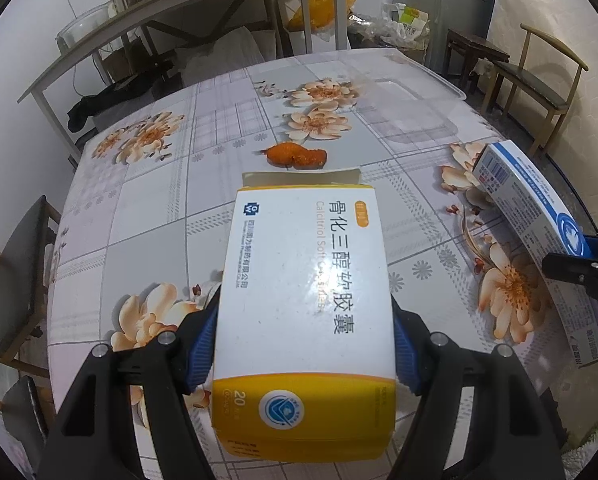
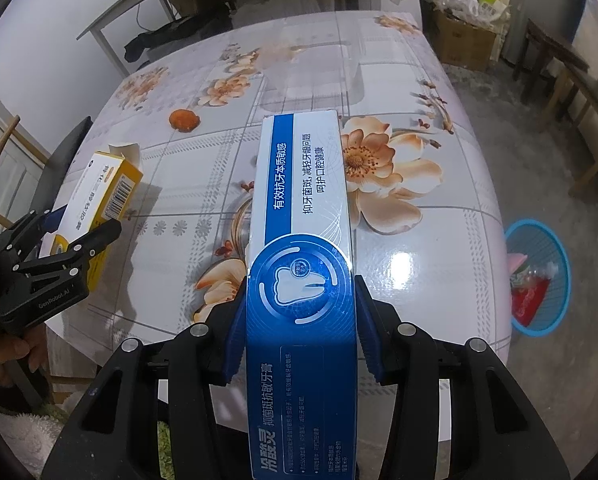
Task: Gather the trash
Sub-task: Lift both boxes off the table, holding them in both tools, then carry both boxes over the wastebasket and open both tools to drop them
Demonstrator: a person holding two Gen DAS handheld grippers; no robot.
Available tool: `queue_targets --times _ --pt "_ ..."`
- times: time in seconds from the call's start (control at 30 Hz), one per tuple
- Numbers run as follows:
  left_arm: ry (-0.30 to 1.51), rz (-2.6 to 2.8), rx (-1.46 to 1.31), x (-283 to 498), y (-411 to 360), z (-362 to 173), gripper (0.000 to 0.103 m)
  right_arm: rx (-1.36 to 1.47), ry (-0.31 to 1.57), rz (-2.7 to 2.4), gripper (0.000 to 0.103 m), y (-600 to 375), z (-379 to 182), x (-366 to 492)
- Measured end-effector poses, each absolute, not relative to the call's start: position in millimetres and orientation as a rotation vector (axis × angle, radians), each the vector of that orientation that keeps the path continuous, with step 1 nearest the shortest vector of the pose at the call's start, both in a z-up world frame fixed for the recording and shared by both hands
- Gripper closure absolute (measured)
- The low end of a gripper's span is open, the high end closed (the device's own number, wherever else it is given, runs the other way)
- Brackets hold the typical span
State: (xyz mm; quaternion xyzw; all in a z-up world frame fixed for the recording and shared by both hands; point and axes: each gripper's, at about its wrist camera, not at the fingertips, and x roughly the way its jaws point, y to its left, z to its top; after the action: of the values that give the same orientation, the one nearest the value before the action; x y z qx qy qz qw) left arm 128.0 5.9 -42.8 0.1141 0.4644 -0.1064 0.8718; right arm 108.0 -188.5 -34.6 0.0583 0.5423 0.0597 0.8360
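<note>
My left gripper (image 1: 305, 344) is shut on a white and yellow medicine box (image 1: 305, 280), its blue pads pressed on both long sides, the open flap pointing away. From the right wrist view the same medicine box (image 2: 103, 192) and left gripper (image 2: 79, 236) show at the left. My right gripper (image 2: 299, 328) is shut on a long blue and white toothpaste box (image 2: 303, 208), held above the table; the toothpaste box (image 1: 539, 232) also shows at the right of the left wrist view. An orange peel (image 1: 297, 155) lies on the tablecloth beyond the medicine box; the peel (image 2: 183, 119) lies apart from both grippers.
A round table with a flowered cloth (image 1: 159, 208) carries a clear plastic tray (image 1: 403, 96) at its far side. A blue waste basket (image 2: 539, 276) with rubbish stands on the floor right of the table. Chairs (image 1: 539, 80) and a shelf (image 1: 179, 12) stand around.
</note>
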Motion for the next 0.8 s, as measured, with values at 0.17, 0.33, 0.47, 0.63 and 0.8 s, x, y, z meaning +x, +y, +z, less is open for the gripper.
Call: queue_targets --times 0.17,0.33,0.47,0.63,0.8 --pt "0.958 -0.221 0.241 125 5 -38 0.033 0.131 1.136 0.13 0.058 -189 -32 106" --pt "0.931 -0.24 0.243 121 0 -28 0.033 0.153 1.113 0.133 0.058 -194 -27 103" --pt "0.9 -0.289 0.241 119 -11 -15 0.033 0.189 1.092 0.132 0.058 -200 -21 98" --pt "0.862 -0.402 0.242 124 -40 7 0.033 0.26 1.044 0.108 0.058 -220 -10 85" --pt "0.823 -0.557 0.255 130 -91 32 0.033 0.389 0.957 0.024 0.058 -274 5 61"
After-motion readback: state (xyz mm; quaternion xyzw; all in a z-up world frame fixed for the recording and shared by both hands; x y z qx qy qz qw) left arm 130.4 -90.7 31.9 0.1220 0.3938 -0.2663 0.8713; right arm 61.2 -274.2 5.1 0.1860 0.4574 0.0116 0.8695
